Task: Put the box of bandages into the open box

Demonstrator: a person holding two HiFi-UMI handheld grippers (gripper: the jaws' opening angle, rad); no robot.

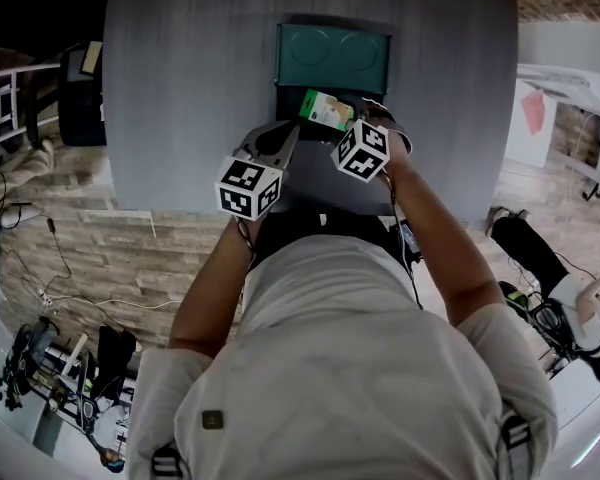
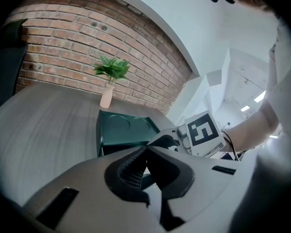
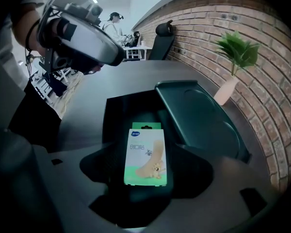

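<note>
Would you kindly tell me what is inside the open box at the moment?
The open box shows only a dark, bare-looking interior. The box of bandages, held in the right hand-held gripper, covers the near part, so that area cannot be checked.

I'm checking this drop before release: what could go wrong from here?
The right gripper pinches the box of bandages by its near end only, so it could tilt or slip. It hangs near the front rim of the open box; letting go now might land it on the edge. The raised lid stands close and could be bumped.
</note>
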